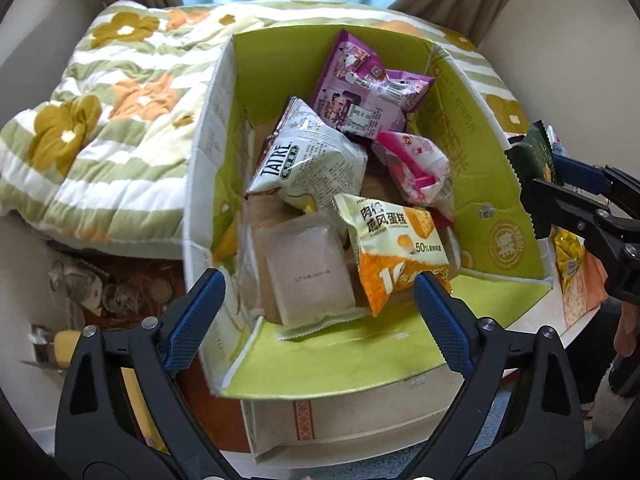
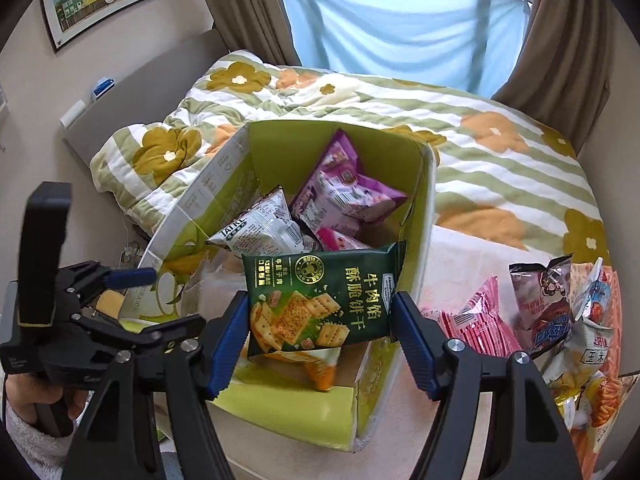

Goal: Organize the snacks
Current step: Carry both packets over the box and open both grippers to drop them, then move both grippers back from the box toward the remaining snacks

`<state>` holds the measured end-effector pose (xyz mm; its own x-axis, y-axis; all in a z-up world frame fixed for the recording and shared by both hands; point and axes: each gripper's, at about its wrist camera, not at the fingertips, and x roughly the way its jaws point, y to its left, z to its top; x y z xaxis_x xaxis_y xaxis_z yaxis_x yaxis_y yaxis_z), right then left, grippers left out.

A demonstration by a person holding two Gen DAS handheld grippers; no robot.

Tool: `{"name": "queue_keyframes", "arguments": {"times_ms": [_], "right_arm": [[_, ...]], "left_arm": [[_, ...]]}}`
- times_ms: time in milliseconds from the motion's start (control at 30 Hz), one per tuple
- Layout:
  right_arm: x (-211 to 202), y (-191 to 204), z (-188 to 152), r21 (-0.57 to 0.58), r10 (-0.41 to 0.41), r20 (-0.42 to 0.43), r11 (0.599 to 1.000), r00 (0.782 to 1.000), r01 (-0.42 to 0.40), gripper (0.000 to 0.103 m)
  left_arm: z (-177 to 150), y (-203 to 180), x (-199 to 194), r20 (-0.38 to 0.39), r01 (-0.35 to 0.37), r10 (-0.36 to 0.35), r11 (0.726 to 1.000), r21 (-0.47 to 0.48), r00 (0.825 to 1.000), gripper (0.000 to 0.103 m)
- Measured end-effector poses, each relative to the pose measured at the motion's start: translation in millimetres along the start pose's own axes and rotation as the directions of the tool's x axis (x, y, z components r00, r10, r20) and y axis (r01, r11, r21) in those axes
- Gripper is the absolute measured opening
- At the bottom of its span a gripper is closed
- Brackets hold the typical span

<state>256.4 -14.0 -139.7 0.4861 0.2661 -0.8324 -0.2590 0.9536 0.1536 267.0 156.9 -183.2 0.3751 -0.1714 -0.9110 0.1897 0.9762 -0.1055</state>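
The right tongs (image 2: 320, 328) are clamped on a dark green cracker packet (image 2: 320, 304), held just above the near rim of the green-lined cardboard box (image 2: 416, 216). To finish well, they should carry it over the orange-and-white cake packet (image 1: 396, 248) before letting go, so it lands inside. The left tongs (image 1: 316, 320) hang apart and empty over the box's near flap. Deeper in lie a white chip bag (image 1: 312, 160) and purple packets (image 1: 360, 84). More snack packets (image 2: 560, 320) wait on the counter; the floral quilted bed (image 2: 500, 128) lies beyond.
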Motion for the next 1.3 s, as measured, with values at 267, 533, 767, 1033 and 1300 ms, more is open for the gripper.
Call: {"name": "queue_keyframes", "arguments": {"times_ms": [267, 533, 767, 1033, 1300], "right_arm": [[9, -3, -3, -0.005, 0.054, -0.038, 0.999, 0.998, -0.054, 0.066], [14, 2, -12, 0.002, 0.133, -0.042, 0.991, 0.990, -0.133, 0.072], [8, 6, -19, -0.012, 0.132, -0.005, 0.991, 0.991, -0.132, 0.094], [2, 10, -30, -0.015, 0.102, 0.014, 0.995, 0.995, -0.102, 0.095], [-32, 15, -38, -0.019, 0.004, 0.075, 1.000, 0.997, -0.003, 0.095]], "left_arm": [[-13, 9, -15, 0.028, -0.063, 0.066, 0.994, -0.093, 0.997, 0.095], [-13, 12, -28, 0.064, -0.118, 0.125, 0.988, -0.097, 0.990, 0.095], [-17, 22, -37, 0.077, -0.125, 0.134, 0.986, -0.114, 0.988, 0.095], [-15, 17, -39, 0.089, -0.082, 0.090, 0.992, -0.092, 0.992, 0.095], [-8, -6, -51, 0.129, -0.021, 0.021, 1.000, -0.004, 0.991, 0.095]]}}
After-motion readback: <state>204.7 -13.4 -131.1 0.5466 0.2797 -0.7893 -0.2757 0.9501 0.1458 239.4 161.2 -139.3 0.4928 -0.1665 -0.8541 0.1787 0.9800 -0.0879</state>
